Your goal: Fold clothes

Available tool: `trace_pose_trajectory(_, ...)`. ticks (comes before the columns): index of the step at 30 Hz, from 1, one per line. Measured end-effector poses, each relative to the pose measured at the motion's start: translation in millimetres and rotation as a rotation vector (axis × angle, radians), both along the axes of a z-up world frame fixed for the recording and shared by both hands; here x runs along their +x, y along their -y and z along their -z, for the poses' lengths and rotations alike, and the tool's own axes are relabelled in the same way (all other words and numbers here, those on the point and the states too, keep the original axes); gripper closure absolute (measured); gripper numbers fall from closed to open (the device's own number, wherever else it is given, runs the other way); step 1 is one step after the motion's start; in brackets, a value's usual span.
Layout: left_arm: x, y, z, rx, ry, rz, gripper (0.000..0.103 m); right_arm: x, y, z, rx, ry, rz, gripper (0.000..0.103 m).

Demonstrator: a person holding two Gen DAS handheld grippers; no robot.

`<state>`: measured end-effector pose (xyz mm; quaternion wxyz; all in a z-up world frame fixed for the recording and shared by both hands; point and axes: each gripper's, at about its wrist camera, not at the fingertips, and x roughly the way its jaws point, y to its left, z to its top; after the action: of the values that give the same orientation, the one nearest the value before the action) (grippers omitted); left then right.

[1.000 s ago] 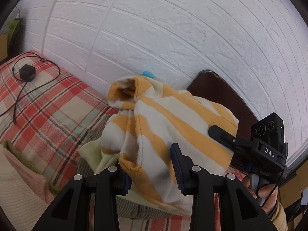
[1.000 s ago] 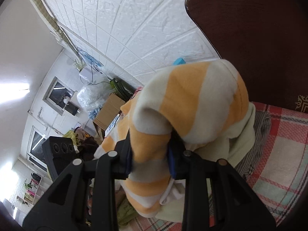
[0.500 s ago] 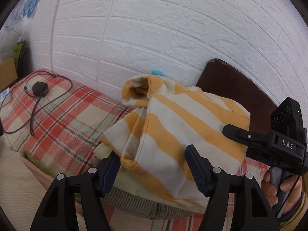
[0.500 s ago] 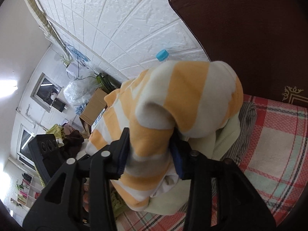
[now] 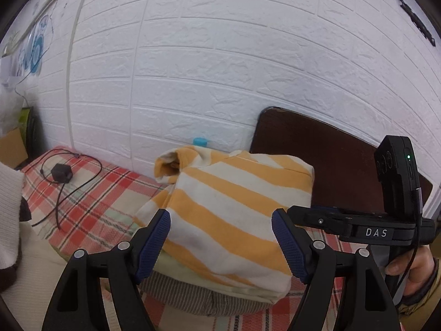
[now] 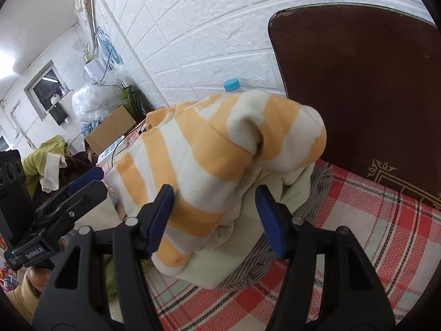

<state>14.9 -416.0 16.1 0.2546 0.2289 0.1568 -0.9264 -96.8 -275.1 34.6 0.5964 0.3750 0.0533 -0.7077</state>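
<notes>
Left wrist view: my left gripper (image 5: 220, 237) was clamped on the striped garment (image 5: 234, 207) a second ago; now my jaws are opening, pads clear of it. The folded fleecy orange-and-white bundle sits at twelve o'clock atop a pale green garment (image 5: 220, 287) on the plaid bedcover (image 5: 91, 207).

Right wrist view: my right gripper (image 6: 215, 215) has let go too, jaws opening, its eleven-o'clock pad at the bundle's rounded edge.

The left gripper (image 5: 220, 237) is showing black arms with silver screws and ribbed blue pads (image 5: 154, 241). At three o'clock, the right gripper's (image 6: 215, 218) black body is bearing white "DAS" lettering, a green light and a thin cable, with a tan cuff (image 5: 424, 298) at five o'clock.
</notes>
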Motion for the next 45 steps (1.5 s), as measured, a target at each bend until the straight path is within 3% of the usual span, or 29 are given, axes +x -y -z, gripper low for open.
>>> trace_pose_trajectory(4,-13,1,18,0.028,0.043,0.047,0.025,16,-6,-4,0.028,-0.107,-0.026,0.04)
trace_pose_trajectory(8,-19,11,41,0.103,0.08,0.065,0.025,34,-18,-17,0.009,-0.224,-0.046,0.04)
trace_pose_trajectory(13,-15,16,45,0.139,0.071,0.066,0.025,46,-12,-51,-0.111,-0.361,-0.065,0.04)
trace_pose_trajectory(16,-17,16,45,0.141,0.079,0.071,0.025,27,15,-57,-0.109,-0.349,-0.015,0.04)
trace_pose_trajectory(19,-16,18,47,0.155,0.083,0.076,0.025,1,52,-22,0.076,-0.219,-0.041,0.04)
trace_pose_trajectory(21,-16,18,49,0.16,0.09,0.08,0.025,0,58,-1,0.144,-0.239,-0.034,0.04)
trace_pose_trajectory(26,-16,13,48,0.146,0.093,0.101,0.025,-8,39,3,0.09,-0.173,-0.017,0.04)
trace_pose_trajectory(32,-8,6,41,0.134,0.066,0.082,0.024,8,13,-14,0.032,-0.218,-0.016,0.035)
trace_pose_trajectory(33,-6,5,40,0.137,0.058,0.08,0.02,12,9,-14,0.029,-0.23,-0.021,0.035)
trace_pose_trajectory(40,3,-17,31,0.126,0.062,0.099,0.016,39,-18,-8,0.015,-0.27,-0.077,0.034)
trace_pose_trajectory(45,15,-36,24,0.083,0.071,0.108,0.016,61,-40,-7,-0.021,-0.27,-0.095,0.027)
